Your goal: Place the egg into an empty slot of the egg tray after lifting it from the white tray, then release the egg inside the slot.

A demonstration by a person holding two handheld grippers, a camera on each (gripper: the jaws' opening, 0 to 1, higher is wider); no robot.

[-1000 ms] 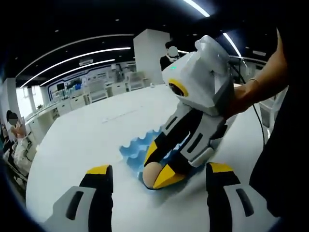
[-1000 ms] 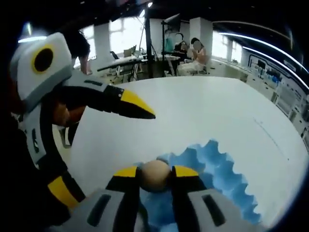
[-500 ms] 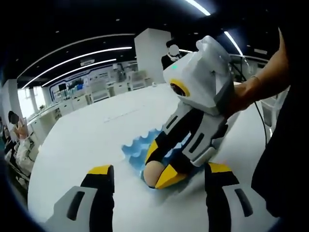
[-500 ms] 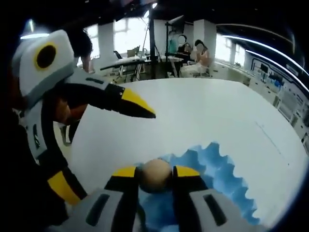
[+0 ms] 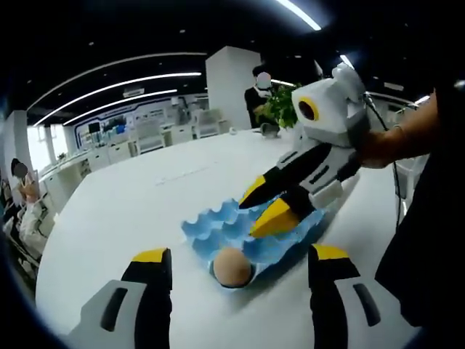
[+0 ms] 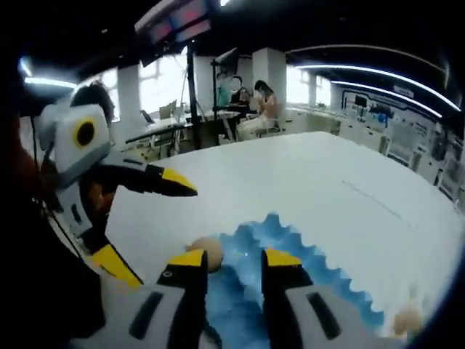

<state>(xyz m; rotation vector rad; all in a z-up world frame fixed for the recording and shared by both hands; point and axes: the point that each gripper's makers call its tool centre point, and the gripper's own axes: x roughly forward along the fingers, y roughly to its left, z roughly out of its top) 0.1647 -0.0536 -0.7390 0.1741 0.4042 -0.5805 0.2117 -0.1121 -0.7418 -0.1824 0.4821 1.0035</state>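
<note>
Left gripper view: the left gripper (image 5: pixel 232 273) stands with its two yellow-tipped jaws wide apart and nothing held. Just beyond the gap between them the egg (image 5: pixel 232 266) sits in the nearest corner slot of the blue egg tray (image 5: pixel 218 231). The tray's other visible slots, past the egg, look bare, though the far part is hidden. Above that far part, up and to the right of the left gripper, hangs the right gripper (image 5: pixel 263 207); its jaws are parted, touch nothing, and are clear of the egg. The tray lies on a white table (image 5: pixel 131 203) that runs on to the far edge, where a potted plant (image 5: pixel 280 109) stands.

Right gripper view: the right gripper (image 6: pixel 233 258) has its jaws apart with only blue tray between the tips. The egg (image 6: pixel 209 251) is just beside the left jaw's tip, on its outer side, at the near corner of the egg tray (image 6: pixel 290 236). Left of it the left gripper (image 6: pixel 149 222) reaches in, its jaws spread wide. Low at the right edge, beyond the tray, a second egg (image 6: pixel 407 318) lies blurred; what it rests on I cannot tell.
</note>
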